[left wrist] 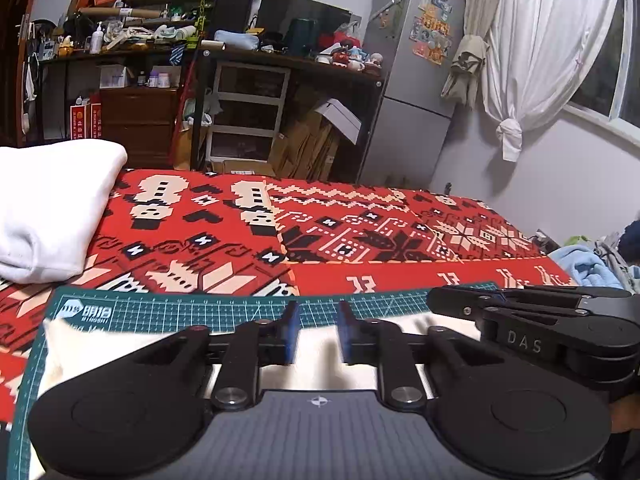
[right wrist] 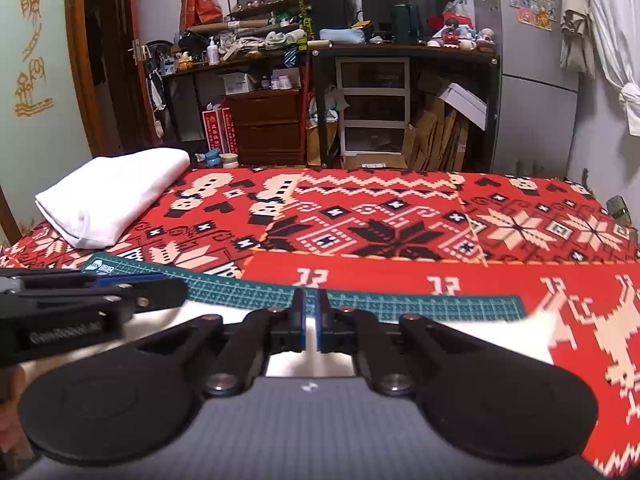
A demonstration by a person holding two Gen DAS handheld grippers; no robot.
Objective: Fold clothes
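My left fingers (left wrist: 317, 334) were a fair way apart with nothing between them, and my right fingers (right wrist: 311, 320) were nearly closed, just a slit, also empty as far as I could tell. Both hovered over the white garment (left wrist: 320, 354) spread on the green cutting mat (left wrist: 168, 312), which sat on the red patterned bedspread (right wrist: 400, 272). The cloth was right below and slightly ahead of both tips. Honestly the risk was pinching only the top layer, or dragging the mat along, since it looked loose. A folded white garment (right wrist: 116, 196) was already parked far left.
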